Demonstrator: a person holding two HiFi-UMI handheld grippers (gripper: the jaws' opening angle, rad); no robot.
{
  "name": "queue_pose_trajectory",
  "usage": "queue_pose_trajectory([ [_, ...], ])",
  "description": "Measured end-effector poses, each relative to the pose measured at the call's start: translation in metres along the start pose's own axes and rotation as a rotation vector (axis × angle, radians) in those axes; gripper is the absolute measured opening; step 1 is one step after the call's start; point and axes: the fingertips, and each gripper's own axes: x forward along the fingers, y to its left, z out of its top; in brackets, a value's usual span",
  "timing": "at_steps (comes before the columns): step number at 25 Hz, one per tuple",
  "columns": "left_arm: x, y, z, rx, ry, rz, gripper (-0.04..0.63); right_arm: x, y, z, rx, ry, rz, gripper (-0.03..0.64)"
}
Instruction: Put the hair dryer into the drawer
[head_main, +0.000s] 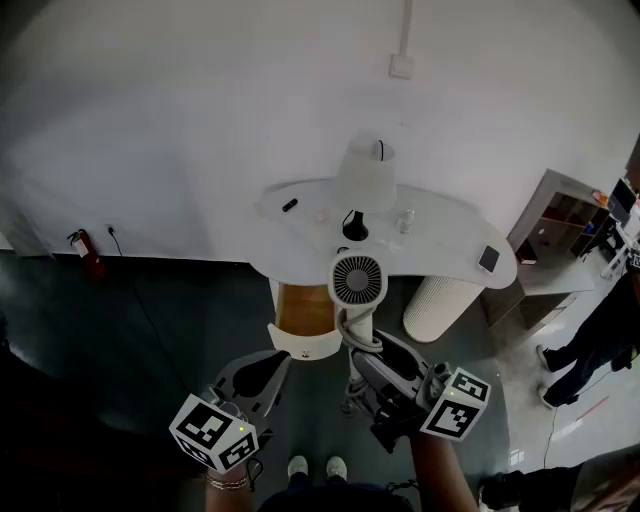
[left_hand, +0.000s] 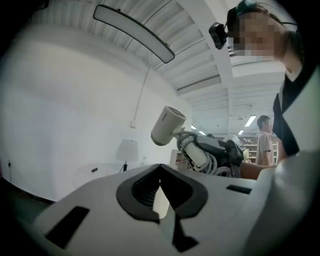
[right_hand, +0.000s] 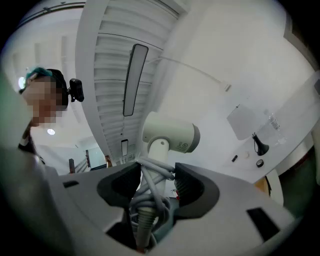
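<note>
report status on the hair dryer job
Right claw shut on hair dryer handle. Left claw shut, empty. Drawer open below, nothing seen blocking.

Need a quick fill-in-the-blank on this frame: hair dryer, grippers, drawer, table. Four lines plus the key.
1. The left gripper is empty; the hair dryer is clamped in the ___ one.
2. The dryer's cord is wound round its ___.
3. The drawer below the table stands ___.
4. Behind the dryer, on the table, stands a white-shaded ___.

Missing words: right; handle; open; lamp.
</note>
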Motion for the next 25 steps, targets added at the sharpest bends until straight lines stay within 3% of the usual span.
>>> queue_pose_trajectory([
  [19, -0.005, -0.002, -0.006, -0.015, 0.001, 0.035, 0.015, -0.021, -0.01, 0.006, 0.017, -0.015, -0.017, 0.229],
  [25, -0.013, -0.004, -0.019, -0.028, 0.006, 0.082, 0.015, -0.041, -0.023, 0.005, 0.025, -0.006, -0.048, 0.229],
])
